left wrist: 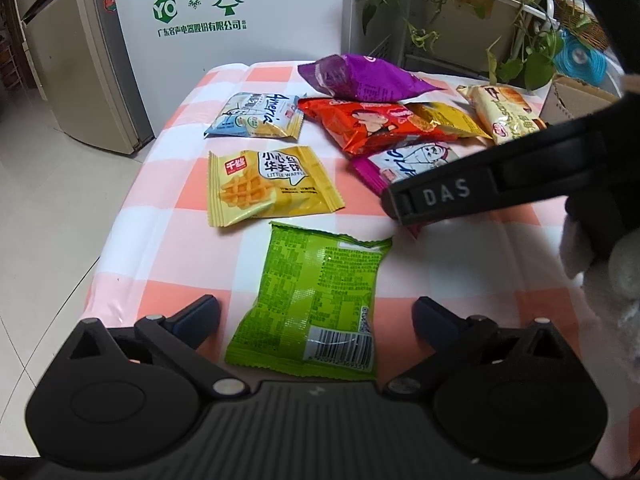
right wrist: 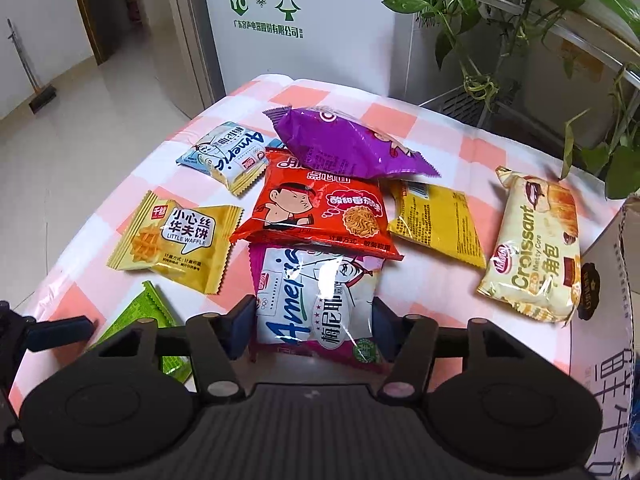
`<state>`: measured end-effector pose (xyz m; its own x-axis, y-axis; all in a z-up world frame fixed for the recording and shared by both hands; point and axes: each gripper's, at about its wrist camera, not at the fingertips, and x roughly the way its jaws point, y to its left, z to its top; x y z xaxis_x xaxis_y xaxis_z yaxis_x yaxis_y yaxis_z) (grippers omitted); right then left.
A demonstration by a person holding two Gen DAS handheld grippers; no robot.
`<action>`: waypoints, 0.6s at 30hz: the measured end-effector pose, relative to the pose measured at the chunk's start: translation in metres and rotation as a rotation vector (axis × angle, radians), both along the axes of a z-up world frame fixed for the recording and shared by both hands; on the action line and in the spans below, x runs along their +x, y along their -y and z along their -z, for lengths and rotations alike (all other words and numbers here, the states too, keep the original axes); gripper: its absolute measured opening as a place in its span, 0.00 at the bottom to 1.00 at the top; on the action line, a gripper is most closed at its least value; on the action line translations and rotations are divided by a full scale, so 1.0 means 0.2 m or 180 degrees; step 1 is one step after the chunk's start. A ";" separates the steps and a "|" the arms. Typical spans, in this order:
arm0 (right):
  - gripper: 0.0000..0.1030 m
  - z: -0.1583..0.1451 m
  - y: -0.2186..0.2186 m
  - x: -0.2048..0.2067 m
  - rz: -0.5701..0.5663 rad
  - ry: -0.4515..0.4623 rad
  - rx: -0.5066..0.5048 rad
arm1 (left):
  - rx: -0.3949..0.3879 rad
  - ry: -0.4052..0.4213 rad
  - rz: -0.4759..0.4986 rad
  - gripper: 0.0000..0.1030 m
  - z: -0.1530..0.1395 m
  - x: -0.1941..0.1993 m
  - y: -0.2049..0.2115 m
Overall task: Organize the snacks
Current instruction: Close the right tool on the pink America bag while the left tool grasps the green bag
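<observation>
Eight packets lie unsorted. Right tool [right wrist: 314,326] pinches the magenta packet [right wrist: 320,304], whose far end sits under the red packet [right wrist: 316,210]; left tool [left wrist: 316,314], spread, straddles the green packet [left wrist: 316,304].

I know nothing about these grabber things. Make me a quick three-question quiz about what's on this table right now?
1. True or false: the purple bag lies partly on top of the red noodle packet.
2. Which packet sits between the fingers of the right gripper? A) the croissant packet B) the pink-edged Ameria packet C) the waffle packet
3. Fill in: the packet lying just ahead of the left gripper, back side up with its barcode showing, is coloured ____.

Key: 1 true; 2 B; 3 green.
</observation>
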<state>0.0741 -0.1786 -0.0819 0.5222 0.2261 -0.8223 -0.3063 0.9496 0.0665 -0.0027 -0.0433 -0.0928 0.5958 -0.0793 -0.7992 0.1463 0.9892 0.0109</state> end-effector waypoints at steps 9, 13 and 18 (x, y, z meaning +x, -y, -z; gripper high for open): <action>0.63 -0.04 0.08 -0.03 0.0005 -0.0042 0.0103 | -0.0050 0.0123 -0.0045 0.61 -0.03 0.00 -0.02; 0.63 -0.05 0.09 -0.05 -0.0010 -0.0020 0.0112 | -0.0106 0.0131 -0.0070 0.51 -0.04 0.00 -0.03; 0.63 -0.08 0.11 -0.07 -0.0013 0.0014 0.0139 | -0.0092 0.0165 -0.0105 0.49 -0.05 -0.02 -0.03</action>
